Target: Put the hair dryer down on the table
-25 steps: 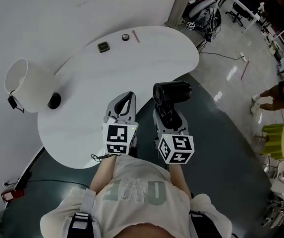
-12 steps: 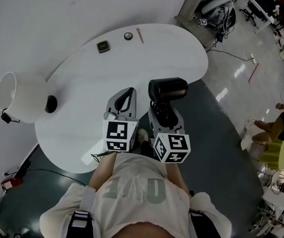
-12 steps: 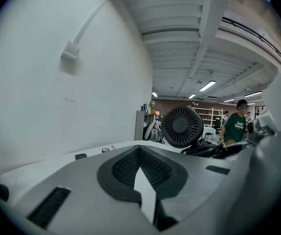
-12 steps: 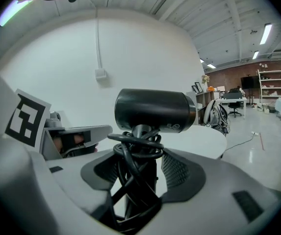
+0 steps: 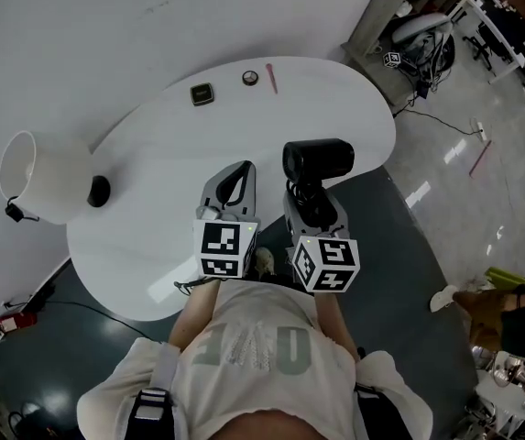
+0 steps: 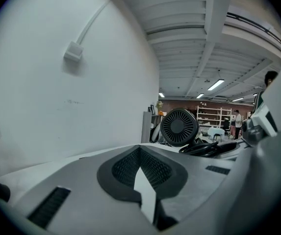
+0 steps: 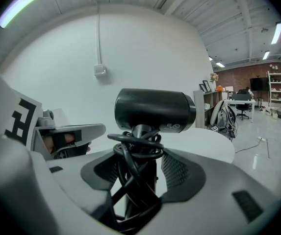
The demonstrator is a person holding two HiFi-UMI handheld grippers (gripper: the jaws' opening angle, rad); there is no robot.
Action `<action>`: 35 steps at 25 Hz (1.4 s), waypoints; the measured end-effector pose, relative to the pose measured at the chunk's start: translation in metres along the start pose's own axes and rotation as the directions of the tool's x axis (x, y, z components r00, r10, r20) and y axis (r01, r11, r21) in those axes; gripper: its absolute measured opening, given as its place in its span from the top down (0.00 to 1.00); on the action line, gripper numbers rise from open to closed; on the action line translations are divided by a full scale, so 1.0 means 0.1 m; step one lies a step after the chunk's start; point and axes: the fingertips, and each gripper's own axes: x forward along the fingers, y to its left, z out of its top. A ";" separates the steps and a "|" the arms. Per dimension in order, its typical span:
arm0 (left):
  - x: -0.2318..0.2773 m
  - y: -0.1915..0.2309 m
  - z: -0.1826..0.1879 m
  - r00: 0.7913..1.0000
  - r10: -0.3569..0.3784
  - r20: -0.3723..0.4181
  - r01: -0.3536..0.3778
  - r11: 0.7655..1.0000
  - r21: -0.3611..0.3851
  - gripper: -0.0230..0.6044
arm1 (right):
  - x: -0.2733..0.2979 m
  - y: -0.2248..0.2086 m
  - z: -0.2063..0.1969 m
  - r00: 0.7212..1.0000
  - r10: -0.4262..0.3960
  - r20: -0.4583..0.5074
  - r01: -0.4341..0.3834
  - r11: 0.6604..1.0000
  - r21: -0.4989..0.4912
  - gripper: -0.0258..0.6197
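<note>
Black hair dryer (image 7: 155, 110) upright, handle between jaws of right gripper (image 7: 140, 180)

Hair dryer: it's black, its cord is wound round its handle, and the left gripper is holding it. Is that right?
Almost. The hair dryer is black and its cord is wound round its handle, but the right gripper is holding it, not the left gripper. The right gripper view shows those jaws clamped on the handle.
</note>
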 end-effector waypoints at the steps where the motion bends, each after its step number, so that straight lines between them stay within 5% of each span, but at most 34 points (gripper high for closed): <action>1: 0.00 0.02 0.01 1.000 0.007 -0.001 -0.007 1.000 0.003 0.96 | 0.05 -0.01 0.00 1.000 0.012 -0.016 -0.012 1.000 -0.002 0.57; 14: -0.21 0.30 -0.03 0.988 0.152 -0.010 -0.152 0.988 -0.002 0.96 | 0.85 0.31 -0.40 0.951 0.173 -0.257 -0.220 0.962 -0.164 0.57; 26: -0.53 0.68 -0.38 0.964 0.249 -0.089 -0.251 0.968 -0.019 0.96 | 1.47 0.58 -1.20 0.851 0.171 -0.496 -0.312 0.925 -0.215 0.57; 35: -0.70 0.78 -0.48 0.951 0.288 -0.115 -0.293 0.956 -0.029 0.96 | 1.65 0.64 -1.53 0.823 0.128 -0.554 -0.342 0.890 -0.303 0.57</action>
